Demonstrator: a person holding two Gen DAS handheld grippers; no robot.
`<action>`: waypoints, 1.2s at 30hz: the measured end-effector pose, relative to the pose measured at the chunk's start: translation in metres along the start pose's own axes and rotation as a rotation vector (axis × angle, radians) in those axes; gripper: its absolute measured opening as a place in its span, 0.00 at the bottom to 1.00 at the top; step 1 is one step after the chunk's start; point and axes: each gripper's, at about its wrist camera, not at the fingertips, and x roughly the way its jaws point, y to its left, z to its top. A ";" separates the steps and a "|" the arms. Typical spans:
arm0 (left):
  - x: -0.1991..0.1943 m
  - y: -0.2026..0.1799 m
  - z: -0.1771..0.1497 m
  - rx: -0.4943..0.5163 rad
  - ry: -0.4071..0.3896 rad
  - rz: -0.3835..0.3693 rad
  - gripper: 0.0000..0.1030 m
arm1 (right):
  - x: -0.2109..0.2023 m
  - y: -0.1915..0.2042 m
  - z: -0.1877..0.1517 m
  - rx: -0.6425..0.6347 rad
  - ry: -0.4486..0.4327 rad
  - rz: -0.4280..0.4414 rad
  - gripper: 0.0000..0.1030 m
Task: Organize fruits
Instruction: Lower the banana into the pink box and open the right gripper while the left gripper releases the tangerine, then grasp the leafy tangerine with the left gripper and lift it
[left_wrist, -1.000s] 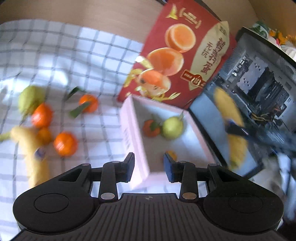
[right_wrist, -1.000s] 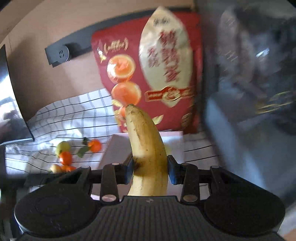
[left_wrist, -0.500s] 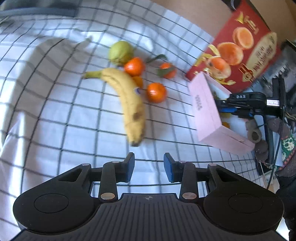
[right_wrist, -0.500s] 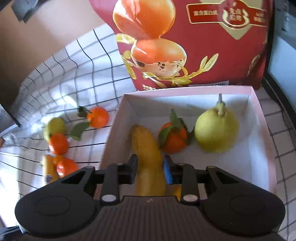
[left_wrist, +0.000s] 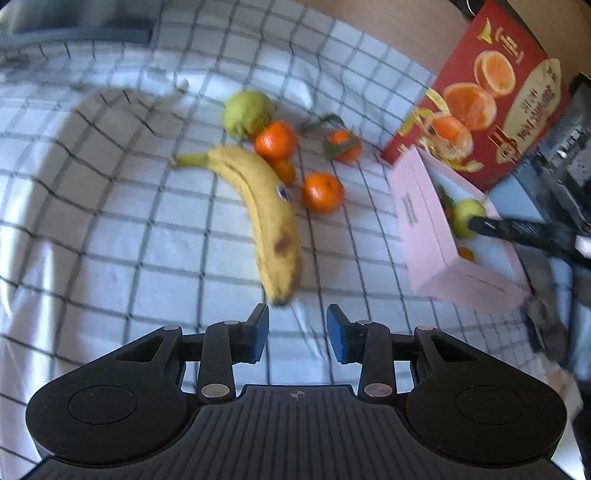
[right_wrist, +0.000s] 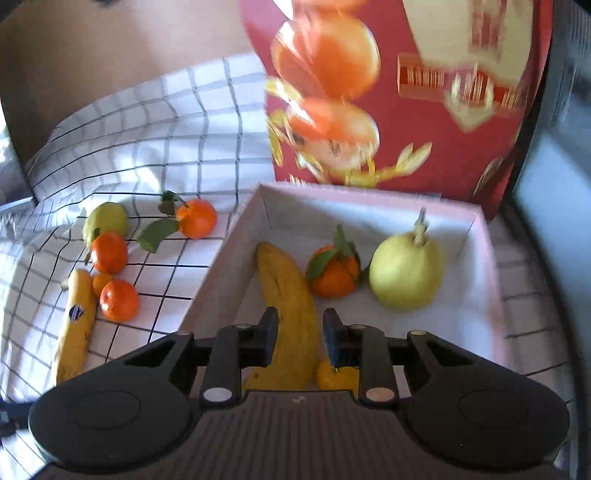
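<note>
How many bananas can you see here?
2. One banana lies inside the pink box, between the right gripper's fingers. The other banana lies on the checked cloth beside the oranges. The gripper body could hide more.

Checked white cloth (left_wrist: 110, 240), red printed carton (right_wrist: 443, 110) behind, perhaps a computer case (left_wrist: 565, 147) beside it

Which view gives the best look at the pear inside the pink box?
The right wrist view: the pear sits in full sight on the floor of the pink box, stem up, beside a leafy tangerine. The left wrist view shows only part of that pear, behind the box wall and the right gripper.
</note>
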 end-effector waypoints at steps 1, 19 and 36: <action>0.000 0.000 0.003 0.000 -0.016 0.018 0.37 | -0.012 0.005 -0.005 -0.031 -0.037 -0.012 0.25; 0.041 -0.052 0.100 0.218 -0.095 -0.029 0.37 | -0.091 0.085 -0.073 -0.233 -0.296 0.065 0.60; 0.176 -0.111 0.157 0.332 -0.103 0.123 0.47 | -0.095 0.070 -0.122 -0.098 -0.165 0.015 0.60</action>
